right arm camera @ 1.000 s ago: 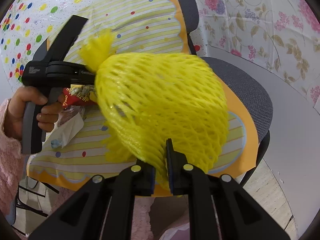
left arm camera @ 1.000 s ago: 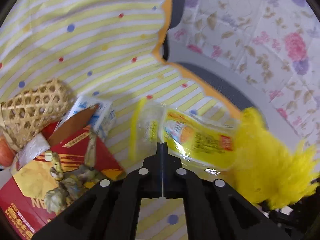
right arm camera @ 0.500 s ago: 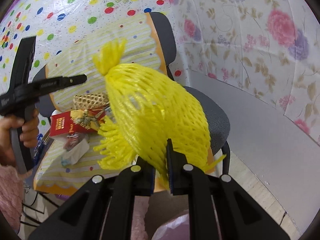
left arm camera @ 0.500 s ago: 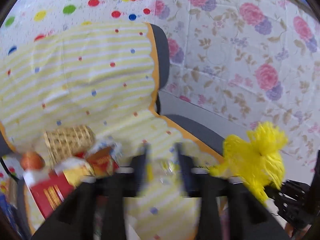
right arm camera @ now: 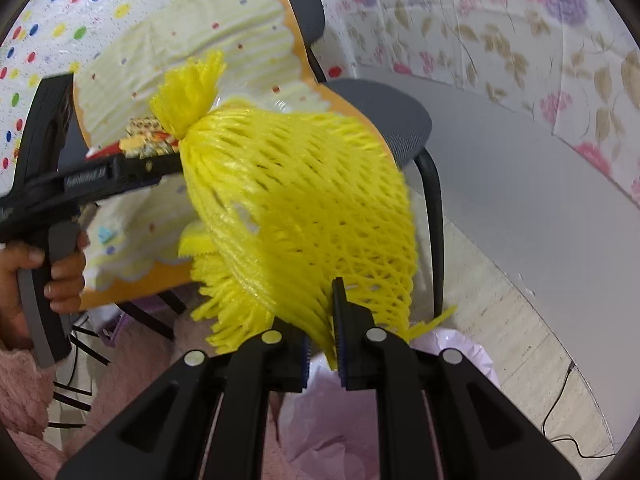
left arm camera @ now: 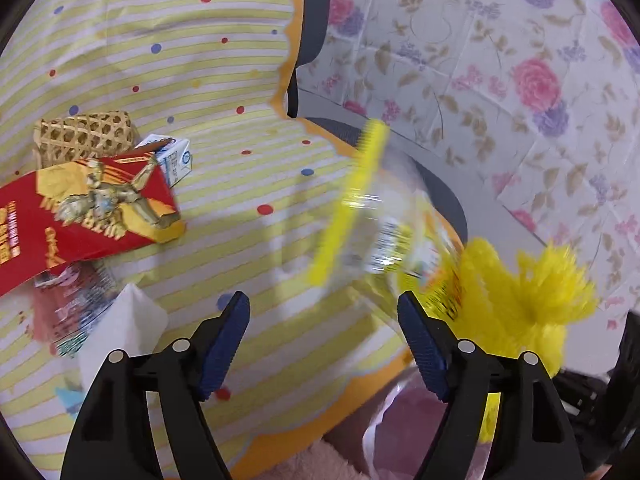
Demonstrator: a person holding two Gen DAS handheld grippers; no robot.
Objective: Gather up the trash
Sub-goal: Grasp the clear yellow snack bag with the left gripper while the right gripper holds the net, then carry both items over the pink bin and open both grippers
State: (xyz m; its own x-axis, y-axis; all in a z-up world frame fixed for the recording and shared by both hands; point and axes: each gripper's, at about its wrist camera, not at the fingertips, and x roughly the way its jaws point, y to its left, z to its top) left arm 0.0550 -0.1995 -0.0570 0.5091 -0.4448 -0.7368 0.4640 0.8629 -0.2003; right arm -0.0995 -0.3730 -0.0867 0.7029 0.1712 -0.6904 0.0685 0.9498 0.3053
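My left gripper (left arm camera: 322, 305) hangs over the front of the chair seat with its jaws opening wide and nothing pressed between the pads. Just ahead of it a clear plastic wrapper with a yellow strip (left arm camera: 374, 220) is loose in the air and blurred, beside the yellow mesh net (left arm camera: 520, 300). My right gripper (right arm camera: 322, 320) is shut on the lower edge of that yellow mesh net (right arm camera: 304, 208), which bulges up in front of it. Under both grippers lies a pink trash bag (right arm camera: 344, 420), whose rim (left arm camera: 400, 420) also shows in the left wrist view.
On the striped yellow chair cover (left arm camera: 180, 60) lie a red box (left arm camera: 80, 216), a woven basket (left arm camera: 84, 136), a small white carton (left arm camera: 176, 160), a crumpled foil wrapper (left arm camera: 72, 308) and white tissue (left arm camera: 124, 332). A hand (right arm camera: 60, 276) holds the left tool. Floral wall (right arm camera: 520, 40) stands behind.
The left jaws went from shut on the clear wrapper to wide apart, and the wrapper came free. Both grippers drew back from the seat toward its front edge and the pink bag.
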